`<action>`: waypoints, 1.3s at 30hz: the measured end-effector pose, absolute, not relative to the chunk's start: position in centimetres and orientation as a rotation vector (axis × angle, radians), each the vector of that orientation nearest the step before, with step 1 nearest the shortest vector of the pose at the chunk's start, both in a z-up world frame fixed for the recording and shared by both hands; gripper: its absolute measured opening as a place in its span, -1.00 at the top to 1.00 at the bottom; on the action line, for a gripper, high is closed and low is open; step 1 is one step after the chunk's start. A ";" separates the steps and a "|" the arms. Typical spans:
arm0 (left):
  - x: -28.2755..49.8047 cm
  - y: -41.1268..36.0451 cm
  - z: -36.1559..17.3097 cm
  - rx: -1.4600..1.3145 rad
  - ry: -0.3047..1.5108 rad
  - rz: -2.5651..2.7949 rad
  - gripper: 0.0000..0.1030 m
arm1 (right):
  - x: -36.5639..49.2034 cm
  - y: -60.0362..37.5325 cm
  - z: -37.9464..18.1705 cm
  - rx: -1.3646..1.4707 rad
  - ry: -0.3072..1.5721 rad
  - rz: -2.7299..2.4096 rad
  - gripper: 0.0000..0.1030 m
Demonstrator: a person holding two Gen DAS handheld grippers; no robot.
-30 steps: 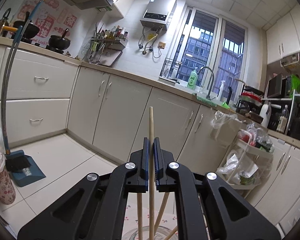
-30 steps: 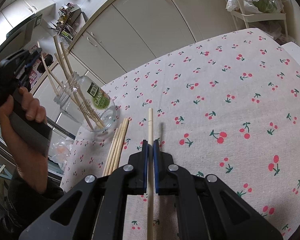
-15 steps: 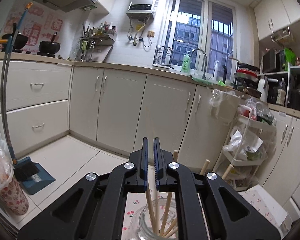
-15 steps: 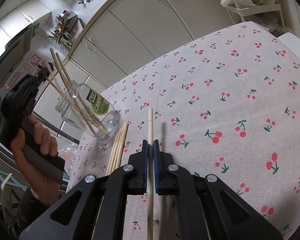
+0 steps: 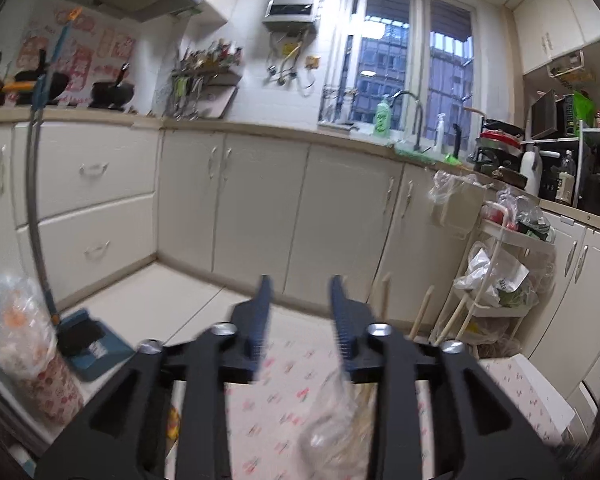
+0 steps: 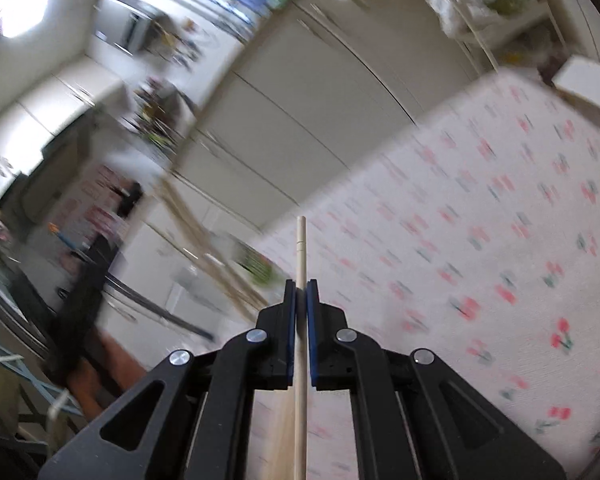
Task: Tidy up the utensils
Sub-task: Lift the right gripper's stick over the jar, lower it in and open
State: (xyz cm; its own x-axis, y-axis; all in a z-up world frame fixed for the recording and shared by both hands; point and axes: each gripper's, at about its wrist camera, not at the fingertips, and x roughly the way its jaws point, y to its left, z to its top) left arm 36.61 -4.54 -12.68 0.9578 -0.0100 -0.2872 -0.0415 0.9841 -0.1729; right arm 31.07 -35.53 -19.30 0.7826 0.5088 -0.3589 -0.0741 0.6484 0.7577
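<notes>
My left gripper (image 5: 298, 284) hangs over the near edge of the cherry-print tablecloth (image 5: 276, 392); its jaws are opening and nothing is between them. Just below and to its right stands a blurred glass jar (image 5: 332, 428), with several wooden chopsticks (image 5: 420, 312) sticking up out of it. My right gripper (image 6: 300, 286) is shut on a single wooden chopstick (image 6: 300, 240), which it holds above the tablecloth (image 6: 460, 240) pointing forward. In the right wrist view the jar (image 6: 236, 264) is a blur at the left. Beside it a hand (image 6: 84, 372) holds the dark left gripper.
Cream kitchen cabinets (image 5: 340, 208) run behind the table. A blue dustpan and broom (image 5: 88, 340) and a filled plastic bag (image 5: 24, 340) stand on the floor at the left. A white cart with bags (image 5: 500, 280) is at the right.
My left gripper no longer holds a chopstick; its jaws have parted and the jar now sits to its right. My right gripper has lifted its chopstick off the cloth and tipped upward.
</notes>
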 end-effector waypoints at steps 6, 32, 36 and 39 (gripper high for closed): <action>33.5 -1.7 -16.4 -0.241 0.388 0.049 0.25 | 33.5 -31.8 -11.9 0.751 0.348 0.377 0.88; 34.1 2.3 -20.7 -0.432 0.465 0.046 0.06 | 42.5 -20.4 -11.4 0.368 0.195 0.227 0.88; 34.2 2.2 -20.8 -0.432 0.470 0.041 0.04 | 42.8 -19.9 -11.7 0.342 0.203 0.212 0.88; 34.2 2.0 -20.7 -0.430 0.470 0.038 0.03 | 42.9 -19.7 -12.1 0.334 0.210 0.209 0.88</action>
